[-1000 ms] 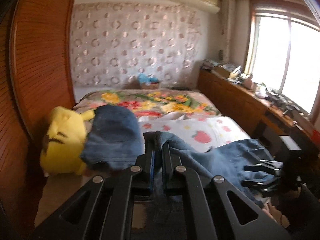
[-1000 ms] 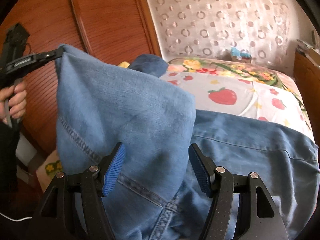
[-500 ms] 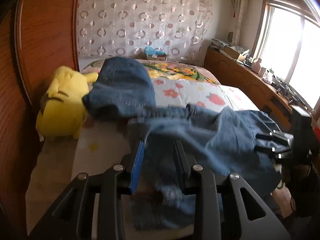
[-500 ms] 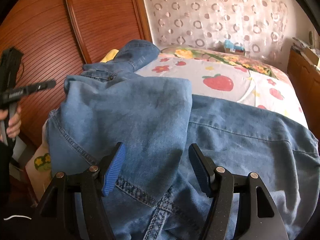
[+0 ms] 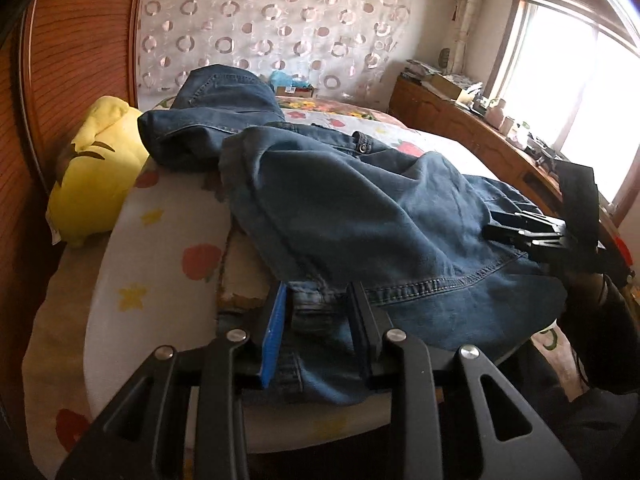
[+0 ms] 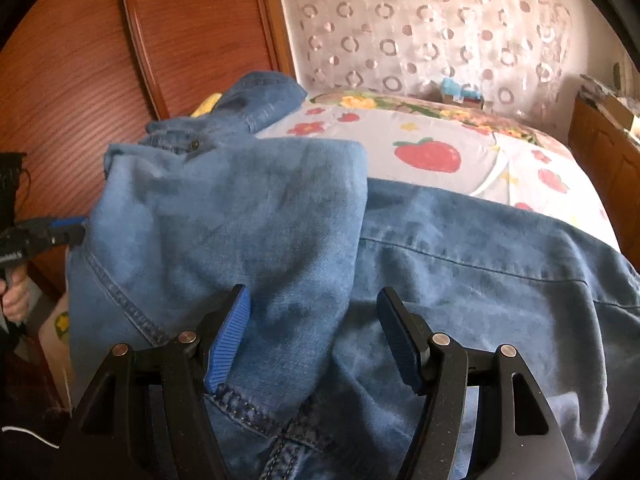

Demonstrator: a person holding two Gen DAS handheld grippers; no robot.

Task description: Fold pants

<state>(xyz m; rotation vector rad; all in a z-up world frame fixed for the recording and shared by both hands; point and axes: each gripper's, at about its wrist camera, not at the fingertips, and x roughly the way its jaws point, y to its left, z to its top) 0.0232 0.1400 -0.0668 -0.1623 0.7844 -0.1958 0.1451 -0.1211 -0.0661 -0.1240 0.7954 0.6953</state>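
Now your left hand-held gripper [image 5: 318,320] sits low at the near edge of the bed [image 5: 160,264], its jaws partly apart after just opening, with a bunched hem of the pants [image 5: 360,216] lying loose between them; the pads do not press on the cloth. Your right hand-held gripper [image 6: 314,332] stands wider, jaws well apart over a folded hump of the same denim, and nothing is clamped there either. The pants lie spread across the strawberry-print sheet, one part folded over the rest, the waistband with its button toward the wooden wardrobe [image 6: 100,60] side. A second heap of denim [image 5: 224,96] rests farther up the bed, just beside a yellow plush toy [image 5: 96,168]. In the right wrist view your left hand [image 6: 16,300] shows at the picture's left edge.
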